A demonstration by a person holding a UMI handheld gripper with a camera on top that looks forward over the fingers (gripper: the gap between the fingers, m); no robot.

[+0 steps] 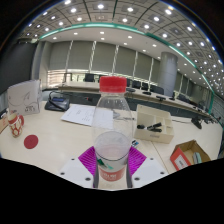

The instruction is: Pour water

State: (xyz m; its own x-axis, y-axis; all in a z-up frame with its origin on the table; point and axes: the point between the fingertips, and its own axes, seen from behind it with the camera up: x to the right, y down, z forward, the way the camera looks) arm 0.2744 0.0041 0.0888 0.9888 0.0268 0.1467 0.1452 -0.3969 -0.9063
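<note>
The bottle (113, 125) stands upright between the two fingers of my claw (112, 160), very near to me. It is clear plastic with a red cap (114, 84) and a white label near its base. The purple pads (89, 158) show on both sides of its lower part, close against it, but I cannot tell if they really press on it or only stand about it. I also cannot tell if the bottle rests on the pale tabletop (60, 140) or is lifted from it. Near the bottle, on the left, a red disc (31, 142) lies flat on the tabletop. On the right there is an orange box (187, 154). Beyond the bottle lie white papers (80, 114) and a clear tray (153, 125). Far behind, I see big windows (100, 58).
</note>
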